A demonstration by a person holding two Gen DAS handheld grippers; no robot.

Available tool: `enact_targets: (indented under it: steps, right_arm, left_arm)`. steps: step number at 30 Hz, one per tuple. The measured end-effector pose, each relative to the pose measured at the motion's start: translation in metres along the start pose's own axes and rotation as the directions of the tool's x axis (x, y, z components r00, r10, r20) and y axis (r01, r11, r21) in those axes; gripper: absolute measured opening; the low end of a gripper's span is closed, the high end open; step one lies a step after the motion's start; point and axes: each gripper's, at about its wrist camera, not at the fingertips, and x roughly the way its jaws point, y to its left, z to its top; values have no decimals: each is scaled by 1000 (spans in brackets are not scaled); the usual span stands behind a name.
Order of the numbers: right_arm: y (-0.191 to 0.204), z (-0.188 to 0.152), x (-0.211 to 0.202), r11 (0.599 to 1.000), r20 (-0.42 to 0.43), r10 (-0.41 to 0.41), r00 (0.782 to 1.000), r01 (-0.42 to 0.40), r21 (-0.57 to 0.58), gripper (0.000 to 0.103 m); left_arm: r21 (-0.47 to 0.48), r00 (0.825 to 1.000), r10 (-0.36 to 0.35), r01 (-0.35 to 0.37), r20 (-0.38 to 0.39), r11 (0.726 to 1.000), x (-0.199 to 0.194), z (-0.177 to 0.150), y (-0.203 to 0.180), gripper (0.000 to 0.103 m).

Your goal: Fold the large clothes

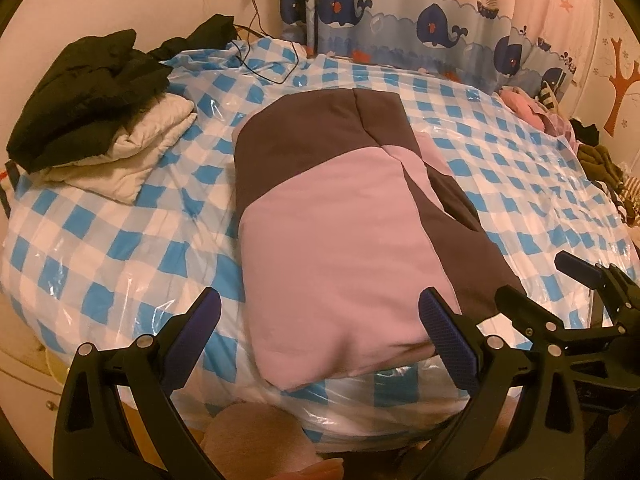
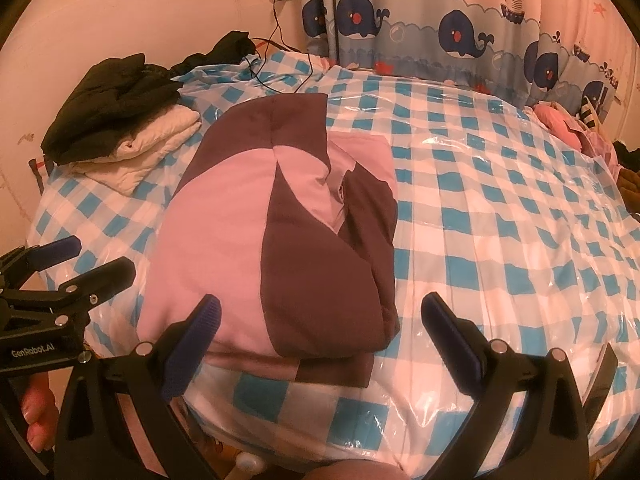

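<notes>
A pink and dark brown garment (image 1: 340, 216) lies folded lengthwise on the bed, running from the near edge toward the far side; it also shows in the right wrist view (image 2: 256, 232). My left gripper (image 1: 320, 324) is open and empty at the garment's near end, its jaws spread wide around the pink hem. My right gripper (image 2: 320, 328) is open and empty at the garment's near right corner, and it also shows in the left wrist view (image 1: 536, 280). The left gripper shows in the right wrist view (image 2: 80, 260) at the left.
The bed is covered by a blue and white checked plastic sheet (image 1: 520, 184). A folded pile of black and white clothes (image 1: 96, 128) sits at the far left. More clothes (image 1: 600, 160) lie at the right edge. A black cable (image 1: 260, 64) runs from the wall socket.
</notes>
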Motion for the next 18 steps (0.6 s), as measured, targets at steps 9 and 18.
enact_targets:
  steps: [9,18]
  right_arm:
    - [-2,12,13,1000,-32,-5,999,5,-3,96]
    - [-6,12,13,1000,-43,-14,999,14,8,96]
  left_arm:
    - [-38,999,5,-7,-47,999,13,8,6,95]
    - [-20,998,18,-19,-54,1000,13,9,-1,95]
